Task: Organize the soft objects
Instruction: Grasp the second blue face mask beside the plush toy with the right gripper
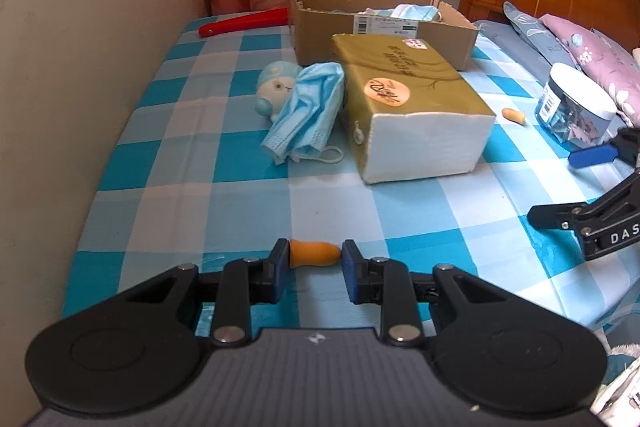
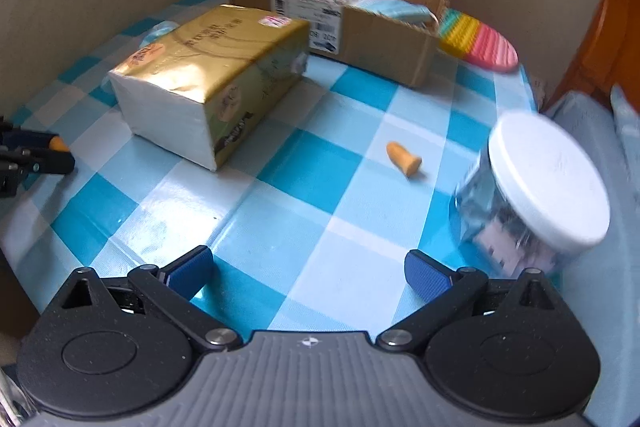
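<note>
In the lower middle of the left wrist view, the left gripper has its two blue pads pressed on the ends of an orange foam earplug, so it holds the plug lengthwise, just over the blue checked tablecloth. This end-to-end grip probably suits such a soft, small thing, because it squeezes along the long side. The right gripper shows at the bottom of the right wrist view with its fingers wide apart and nothing between them. It points toward a second earplug lying alone on the cloth in the middle right of that frame, near the jar with the white lid; I judge this is its next target. The cardboard box stands in the upper middle of the left view and already has blue face masks inside, so it seems the collecting place. More masks and a small plush toy lie left of the tissue pack, not yet sorted.
</note>
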